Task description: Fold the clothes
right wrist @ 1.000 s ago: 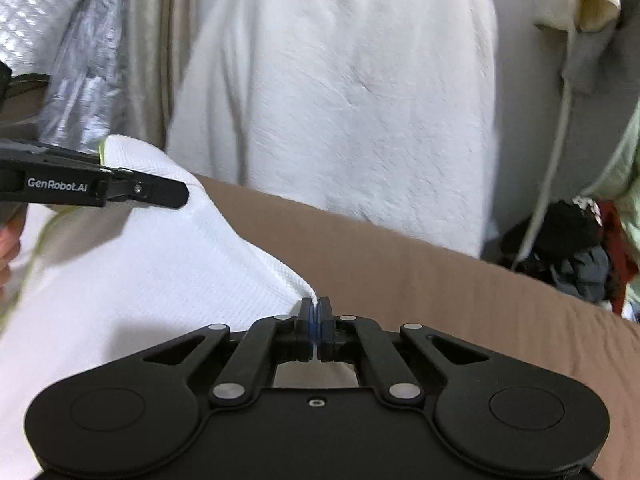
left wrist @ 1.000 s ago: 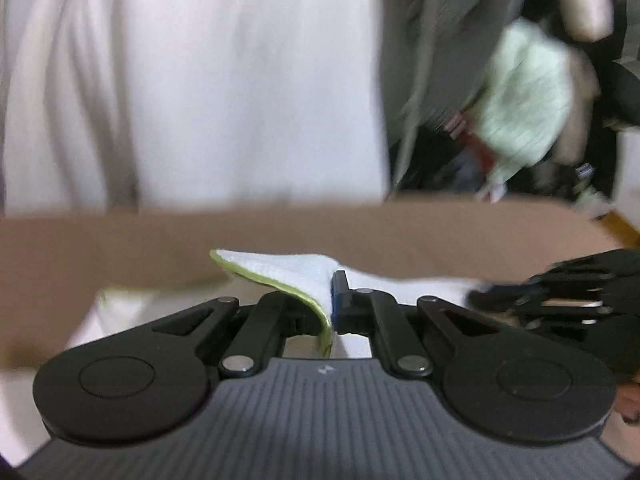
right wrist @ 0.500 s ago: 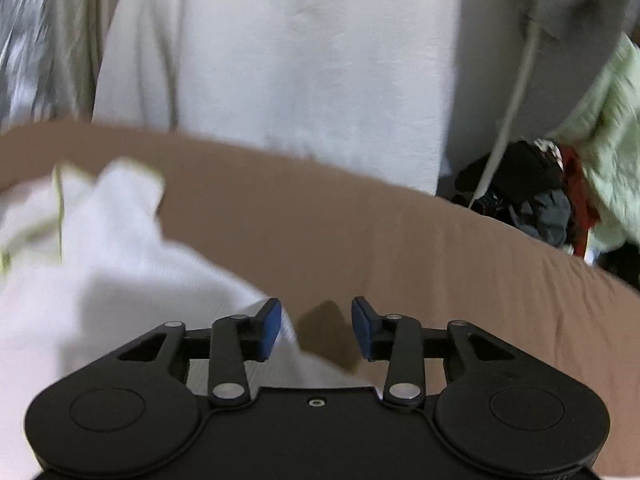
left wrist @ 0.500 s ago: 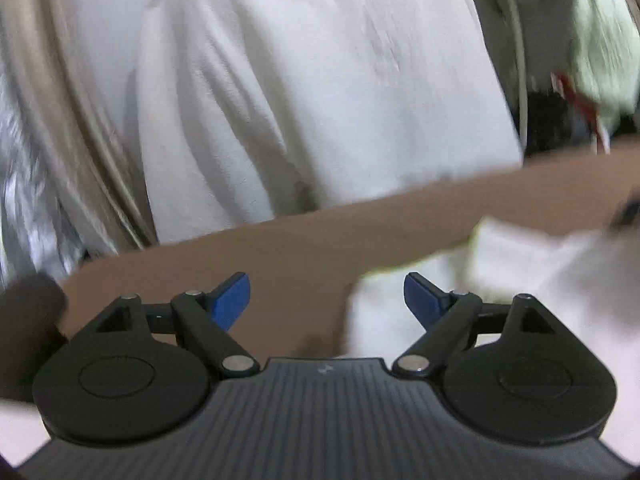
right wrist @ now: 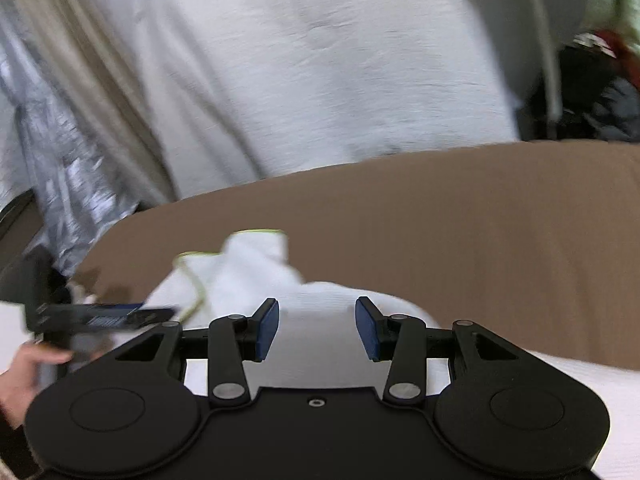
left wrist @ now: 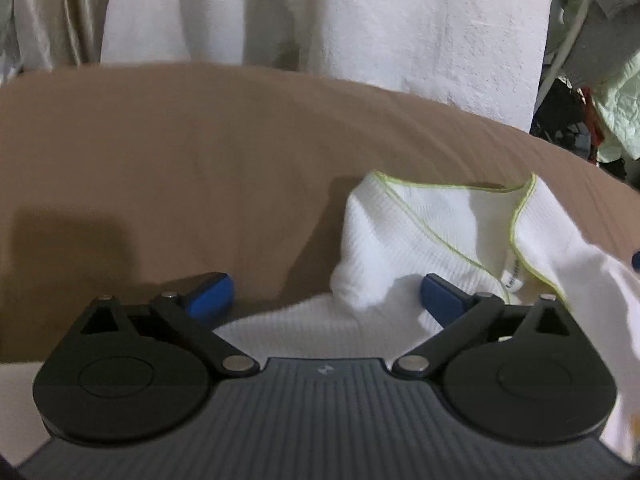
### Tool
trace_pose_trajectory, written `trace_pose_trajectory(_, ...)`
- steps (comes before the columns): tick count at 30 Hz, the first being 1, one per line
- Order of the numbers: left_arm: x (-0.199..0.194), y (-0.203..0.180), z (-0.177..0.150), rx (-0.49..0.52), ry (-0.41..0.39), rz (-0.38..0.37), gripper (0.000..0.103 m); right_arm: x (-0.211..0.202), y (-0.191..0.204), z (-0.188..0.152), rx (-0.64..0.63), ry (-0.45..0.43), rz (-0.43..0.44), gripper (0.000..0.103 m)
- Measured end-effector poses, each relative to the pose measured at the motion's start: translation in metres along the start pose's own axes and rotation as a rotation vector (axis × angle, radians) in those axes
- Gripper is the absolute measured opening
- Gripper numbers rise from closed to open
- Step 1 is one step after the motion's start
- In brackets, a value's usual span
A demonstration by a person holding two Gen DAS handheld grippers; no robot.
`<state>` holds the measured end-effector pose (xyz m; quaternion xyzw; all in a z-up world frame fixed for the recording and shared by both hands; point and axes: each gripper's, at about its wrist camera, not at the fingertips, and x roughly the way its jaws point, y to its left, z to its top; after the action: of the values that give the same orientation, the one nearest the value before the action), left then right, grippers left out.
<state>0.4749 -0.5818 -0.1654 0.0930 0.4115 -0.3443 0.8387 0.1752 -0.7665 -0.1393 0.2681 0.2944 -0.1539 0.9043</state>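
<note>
The left tool has just been opening and now stands spread wide, with a soft hump of the white cloth between its pads but not pinched. The cloth lies crumpled on the brown bed. It looks light and limp; its green-stitched hem seems the best hold. The right tool is half spread and empty. Left of the cloth the bed has free room.

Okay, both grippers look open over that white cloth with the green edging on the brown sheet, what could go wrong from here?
1. The white waffle-weave cloth with green-stitched edging lies bunched, a fold humped up on the brown sheet; pressing it flat now could set a crooked crease.
2. The left gripper, jaws just opened wide, may pinch several layers there.
3. The right gripper, open, sits close by; they might collide.
</note>
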Motion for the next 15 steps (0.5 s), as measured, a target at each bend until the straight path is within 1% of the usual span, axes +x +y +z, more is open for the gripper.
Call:
trace_pose_trajectory(1, 0.001, -0.010, -0.002, 0.084, -0.013, 0.004, 0.076, 0.007, 0.012, 0.002, -0.033, 0.007, 0.007, 0.049)
trace_pose_trajectory(2, 0.002, -0.019, -0.004, 0.167, -0.026, 0.008, 0.043, 0.018, 0.021, 0.006, -0.072, 0.012, 0.000, 0.056)
trace_pose_trajectory(3, -0.003, -0.033, -0.006, 0.231, -0.044, 0.015, 0.025, 0.031, 0.028, 0.010, -0.114, 0.017, -0.015, 0.062)
trace_pose_trajectory(4, -0.008, -0.047, -0.009, 0.294, -0.063, 0.023, 0.009, 0.046, 0.036, 0.015, -0.170, 0.027, -0.052, 0.073)
trace_pose_trajectory(5, -0.015, -0.054, -0.011, 0.331, -0.098, 0.049, 0.008, 0.060, 0.042, 0.019, -0.217, 0.037, -0.096, 0.074)
trace_pose_trajectory(6, -0.021, -0.061, -0.013, 0.367, -0.134, 0.075, 0.008, 0.072, 0.045, 0.024, -0.244, 0.053, -0.123, 0.074)
trace_pose_trajectory(8, -0.034, -0.074, -0.016, 0.438, -0.205, 0.128, 0.007, 0.092, 0.047, 0.031, -0.259, 0.095, -0.123, 0.073)
trace_pose_trajectory(9, -0.042, -0.069, -0.013, 0.411, -0.248, 0.148, 0.007, 0.097, 0.047, 0.032, -0.260, 0.101, -0.102, 0.067)
trace_pose_trajectory(10, -0.051, -0.063, -0.009, 0.382, -0.290, 0.167, 0.007, 0.100, 0.049, 0.033, -0.265, 0.099, -0.092, 0.027)
trace_pose_trajectory(11, -0.058, -0.054, -0.003, 0.327, -0.322, 0.174, 0.007, 0.102, 0.051, 0.034, -0.272, 0.094, -0.092, 0.006)
trace_pose_trajectory(12, -0.063, -0.047, 0.000, 0.289, -0.348, 0.189, 0.007, 0.097, 0.055, 0.033, -0.288, 0.042, -0.084, 0.006)
trace_pose_trajectory(14, -0.058, -0.040, 0.003, 0.273, -0.359, 0.216, 0.008, 0.080, 0.061, 0.029, -0.318, -0.111, -0.066, 0.005)
trace_pose_trajectory(15, -0.049, -0.041, 0.002, 0.271, -0.338, 0.254, 0.008, 0.073, 0.062, 0.030, -0.296, -0.162, -0.065, 0.005)
